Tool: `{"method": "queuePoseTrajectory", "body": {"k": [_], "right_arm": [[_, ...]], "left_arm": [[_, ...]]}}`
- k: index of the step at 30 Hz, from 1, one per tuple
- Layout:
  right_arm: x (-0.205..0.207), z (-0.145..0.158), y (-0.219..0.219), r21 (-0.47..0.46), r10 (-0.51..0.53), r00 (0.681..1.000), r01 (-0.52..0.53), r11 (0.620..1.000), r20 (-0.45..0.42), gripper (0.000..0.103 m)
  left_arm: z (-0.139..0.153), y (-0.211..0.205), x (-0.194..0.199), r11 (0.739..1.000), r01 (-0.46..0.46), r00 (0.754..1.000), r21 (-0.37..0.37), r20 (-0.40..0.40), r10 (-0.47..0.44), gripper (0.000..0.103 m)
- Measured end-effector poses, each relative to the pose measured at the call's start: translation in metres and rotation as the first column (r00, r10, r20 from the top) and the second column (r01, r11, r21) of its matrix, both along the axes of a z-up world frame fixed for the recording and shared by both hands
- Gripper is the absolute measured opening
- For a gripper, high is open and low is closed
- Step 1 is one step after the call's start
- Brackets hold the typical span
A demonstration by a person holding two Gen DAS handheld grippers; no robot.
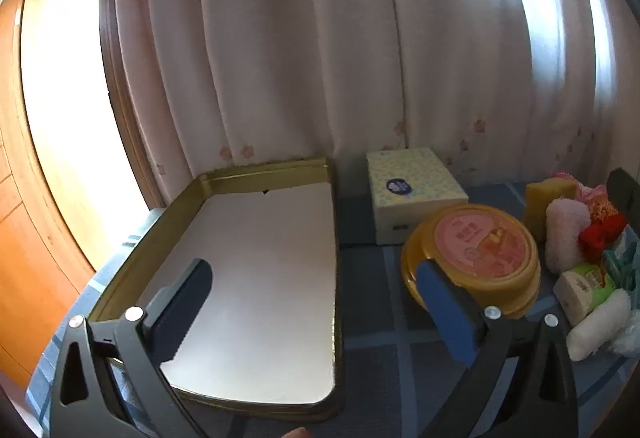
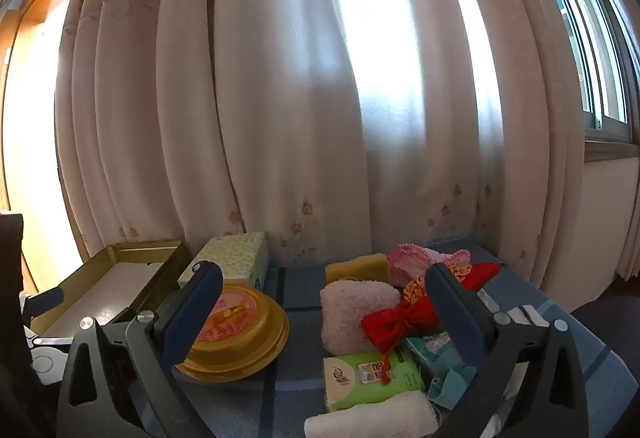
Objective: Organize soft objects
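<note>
Where blue checked tablecloth (image 1: 384, 354) meets pale floral curtain (image 2: 280, 117), left gripper (image 1: 316, 282) and right gripper (image 2: 324, 290) fingers spread, empty.

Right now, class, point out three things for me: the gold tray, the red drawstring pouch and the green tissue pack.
gold tray (image 1: 256, 170): left wrist view, on its far rim.
red drawstring pouch (image 2: 394, 324): right wrist view, on its gathered middle.
green tissue pack (image 2: 370, 378): right wrist view, on its printed top face.

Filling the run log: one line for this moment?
left gripper: open, empty | right gripper: open, empty | gold tray: empty | soft pile: untouched
</note>
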State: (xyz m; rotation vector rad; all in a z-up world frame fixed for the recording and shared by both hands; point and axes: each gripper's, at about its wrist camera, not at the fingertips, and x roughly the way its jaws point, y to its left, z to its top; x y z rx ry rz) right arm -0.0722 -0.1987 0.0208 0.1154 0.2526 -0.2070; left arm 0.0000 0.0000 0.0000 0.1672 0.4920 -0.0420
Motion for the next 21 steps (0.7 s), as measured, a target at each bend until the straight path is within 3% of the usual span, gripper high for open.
{"method": "queuePoseTrajectory", "body": {"k": [21], "right_arm": [[0.0,-0.0063,-0.0031,0.003,-0.007,1.0,0.007,1.0,-0.018,0.102]], "left_arm": [[0.0003,-0.0046,-0.0001,0.997,-0.026,0.999,-0.07,-0.022,0.024,0.103]]}}
